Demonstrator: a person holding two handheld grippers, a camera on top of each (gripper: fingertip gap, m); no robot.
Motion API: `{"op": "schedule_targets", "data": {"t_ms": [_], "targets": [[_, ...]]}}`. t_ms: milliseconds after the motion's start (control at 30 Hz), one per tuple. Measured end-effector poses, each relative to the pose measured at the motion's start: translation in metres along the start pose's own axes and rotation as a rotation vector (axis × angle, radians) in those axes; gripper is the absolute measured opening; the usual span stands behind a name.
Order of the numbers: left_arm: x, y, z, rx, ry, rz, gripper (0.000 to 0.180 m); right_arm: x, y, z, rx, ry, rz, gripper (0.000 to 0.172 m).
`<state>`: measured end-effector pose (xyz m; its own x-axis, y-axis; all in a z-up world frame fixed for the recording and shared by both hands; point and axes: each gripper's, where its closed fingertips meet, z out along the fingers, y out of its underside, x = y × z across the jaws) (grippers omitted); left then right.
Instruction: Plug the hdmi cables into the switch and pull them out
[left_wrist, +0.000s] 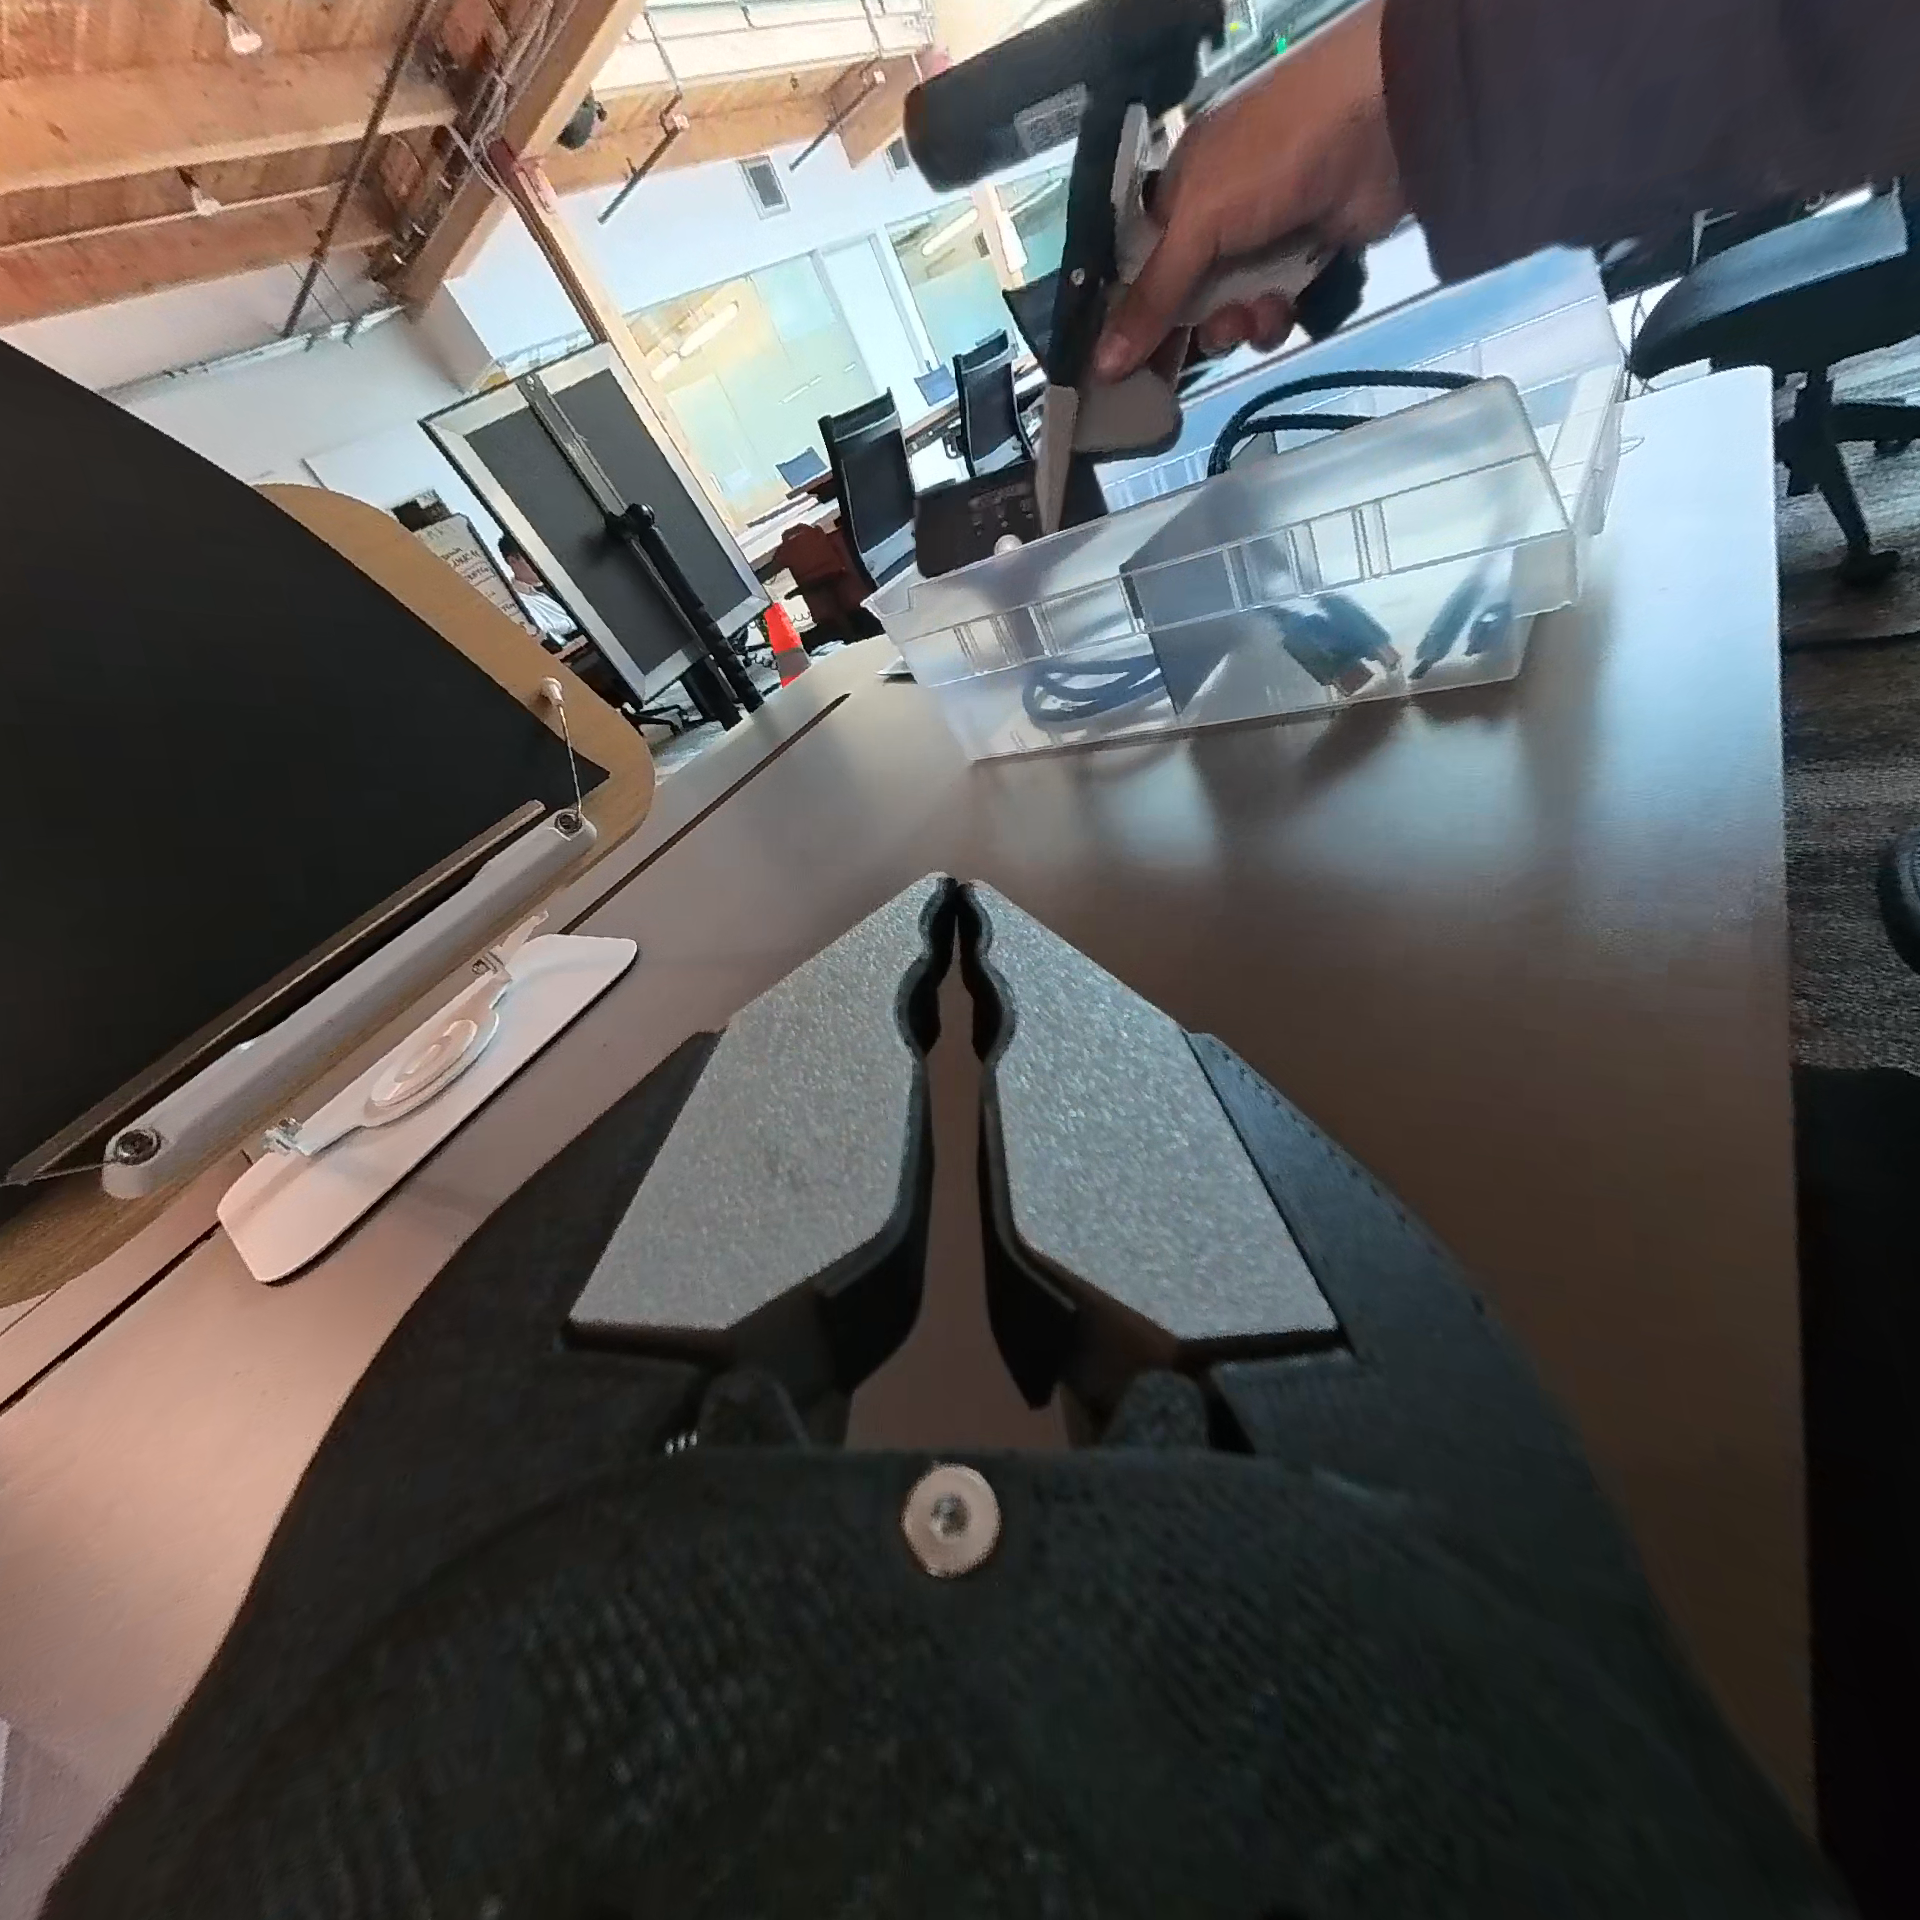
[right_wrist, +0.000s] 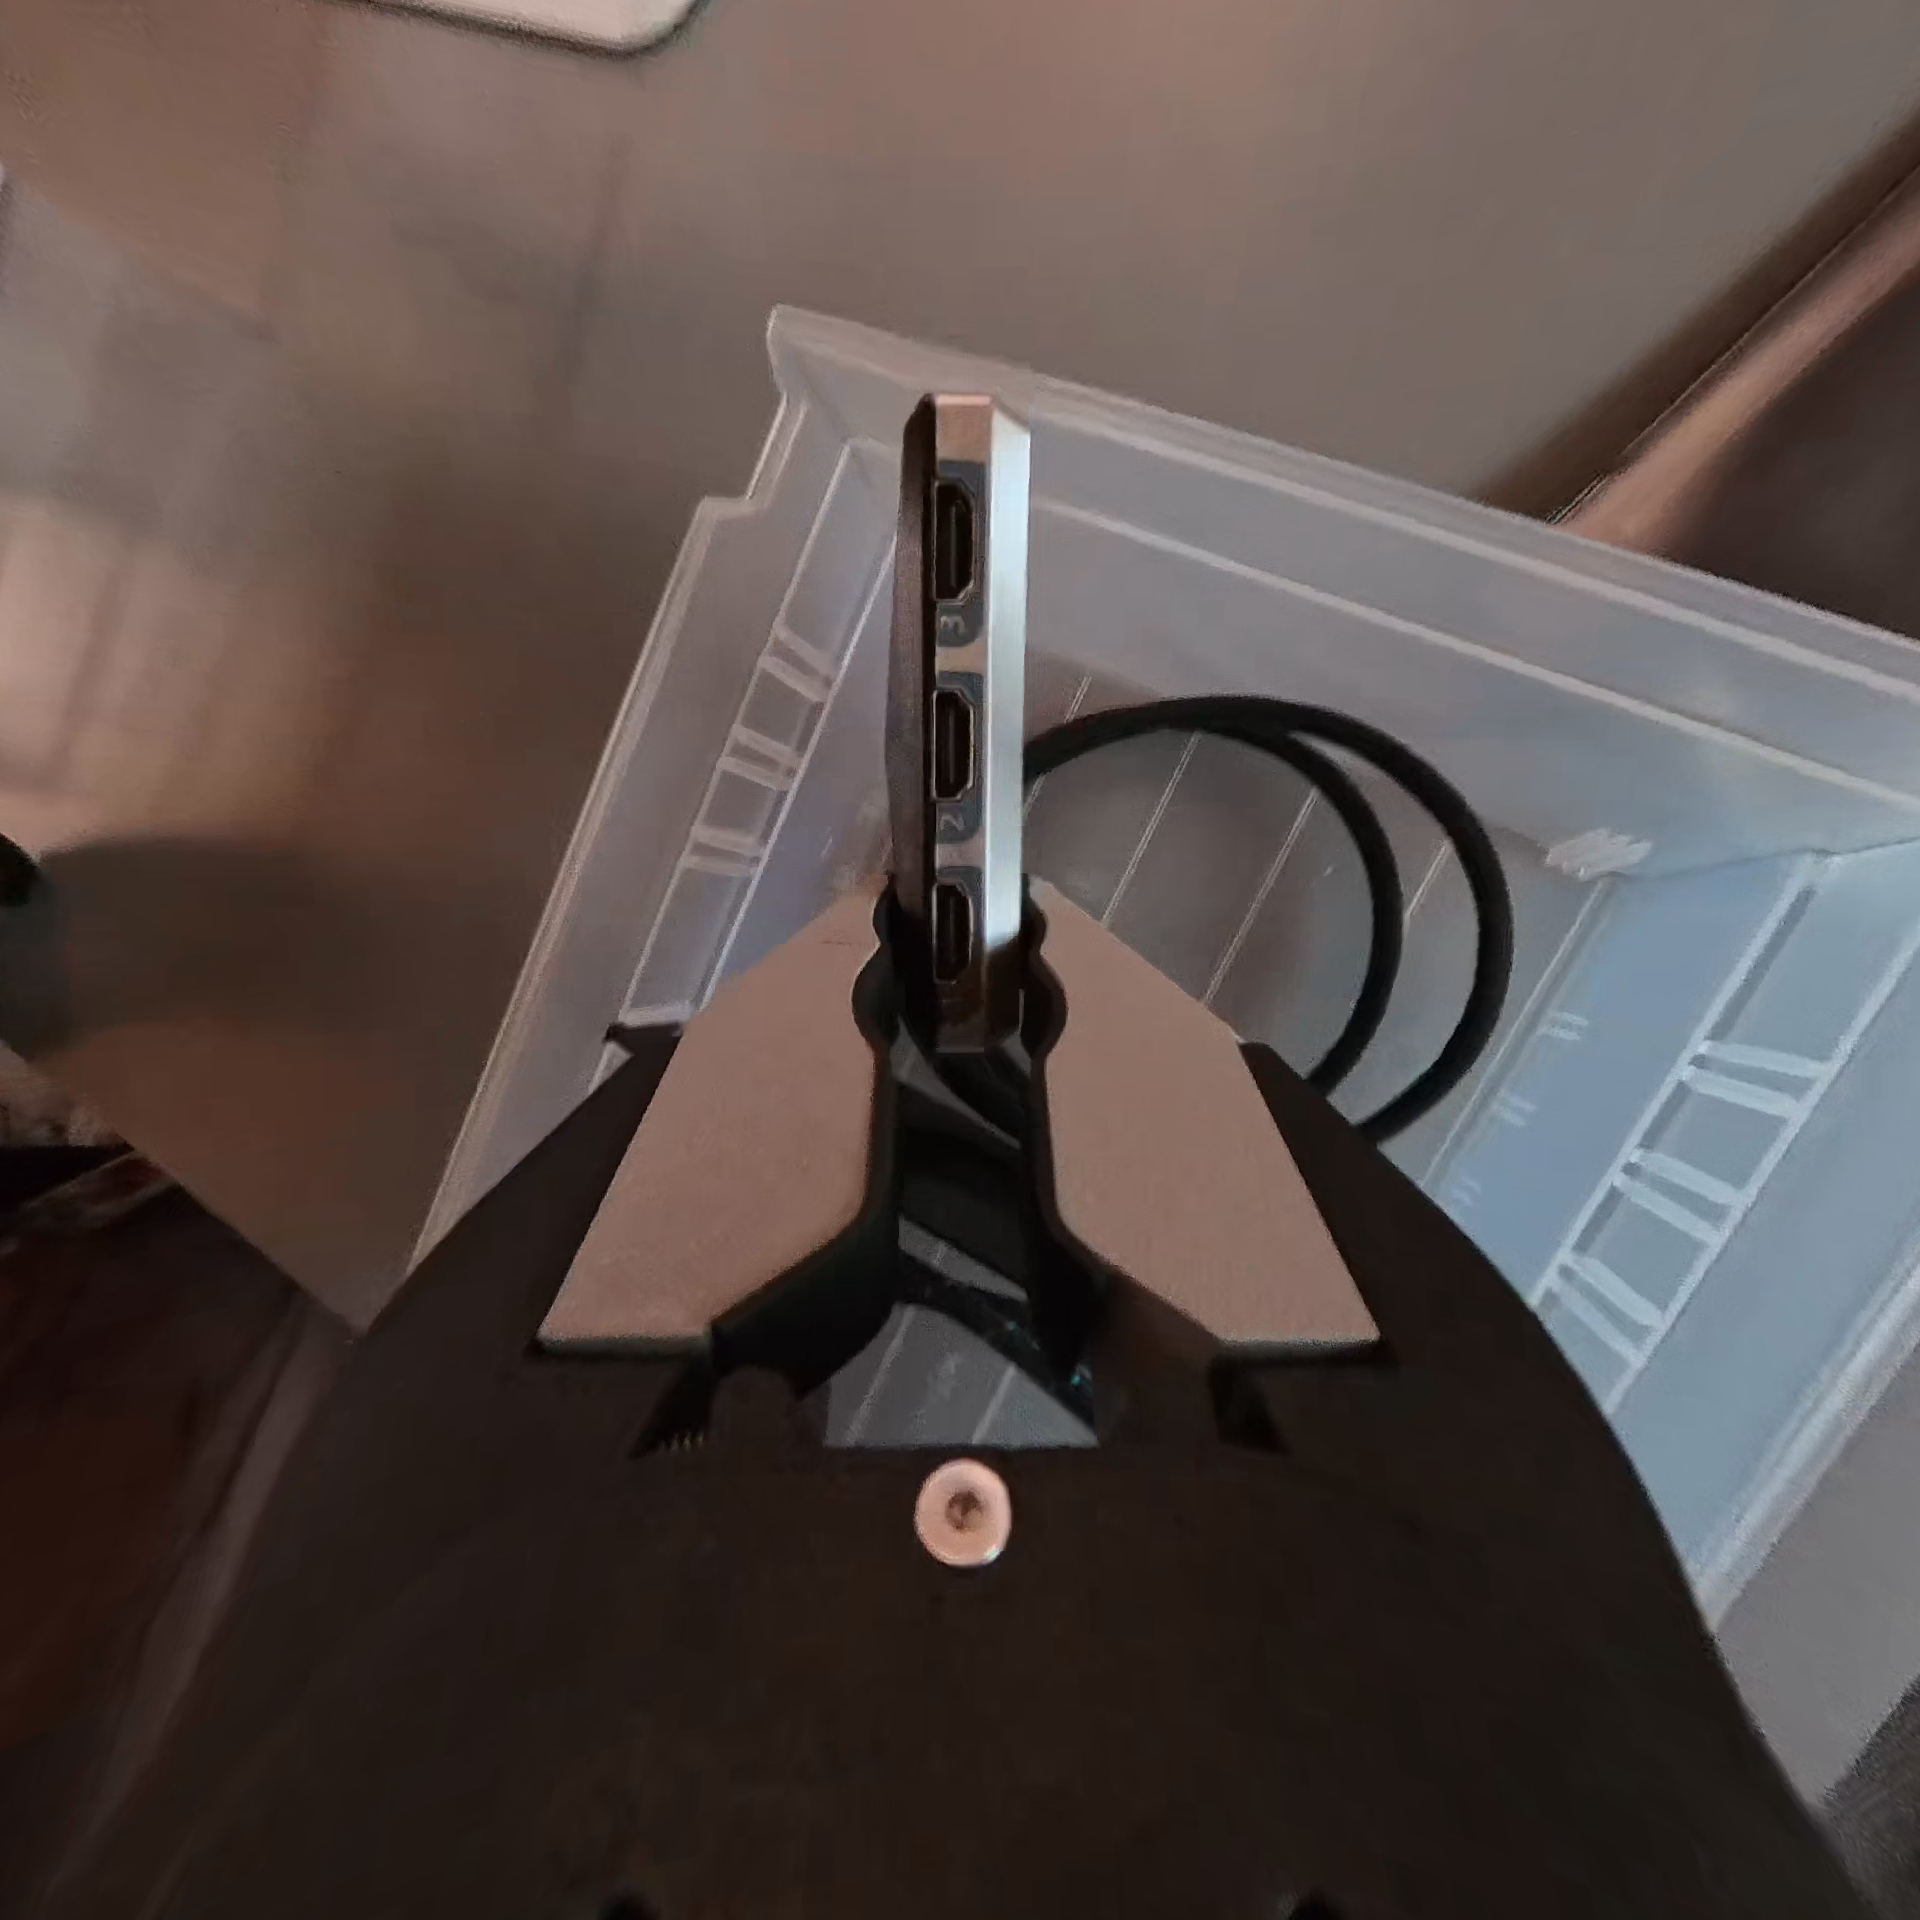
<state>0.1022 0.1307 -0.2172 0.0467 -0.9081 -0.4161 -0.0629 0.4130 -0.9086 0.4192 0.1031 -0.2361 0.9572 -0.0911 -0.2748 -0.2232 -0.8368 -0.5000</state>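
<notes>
Early stage — right gripper (right_wrist: 961, 935) clamps the switch (right_wrist: 961, 665) over the clear bin (right_wrist: 1351, 582), ports empty; left gripper (left_wrist: 958, 894) closed, holding nothing — cables (left_wrist: 1340, 644) unplugged in the bin.

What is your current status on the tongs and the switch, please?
Left tongs shut, empty, over table. Right tongs clamped on switch, edge-up above clear bin. Three ports empty; black cable coiled behind.
</notes>
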Motion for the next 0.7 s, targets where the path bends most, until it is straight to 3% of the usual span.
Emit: {"op": "schedule_targets", "data": {"t_ms": [167,300,367,467,567,667,700], "targets": [[-0.008,-0.003,-0.002,0.025,-0.022,-0.062,0.000,-0.001,0.007,-0.005,-0.118,0.078,-0.137,0.017],[-0.022,-0.005,-0.008,0.060,-0.076,-0.145,0.000,0.042,-0.003,-0.027,-0.087,0.315,0.000,0.038],[-0.029,-0.004,-0.010,0.061,-0.106,-0.168,0.000,0.049,-0.009,-0.042,-0.049,0.387,-0.008,0.036],[-0.028,-0.003,-0.009,0.051,-0.110,-0.160,0.000,0.039,-0.033,-0.077,0.106,0.479,-0.047,0.050],[-0.021,-0.006,-0.007,0.067,-0.087,-0.150,0.000,-0.012,-0.071,-0.112,0.375,0.492,-0.114,0.055],[-0.015,-0.010,-0.007,0.078,-0.058,-0.187,0.000,-0.132,-0.093,-0.096,0.583,0.173,-0.247,0.057],[-0.015,-0.009,-0.007,0.069,-0.055,-0.214,0.009,-0.173,-0.091,-0.081,0.608,0.046,-0.280,0.058]]}}
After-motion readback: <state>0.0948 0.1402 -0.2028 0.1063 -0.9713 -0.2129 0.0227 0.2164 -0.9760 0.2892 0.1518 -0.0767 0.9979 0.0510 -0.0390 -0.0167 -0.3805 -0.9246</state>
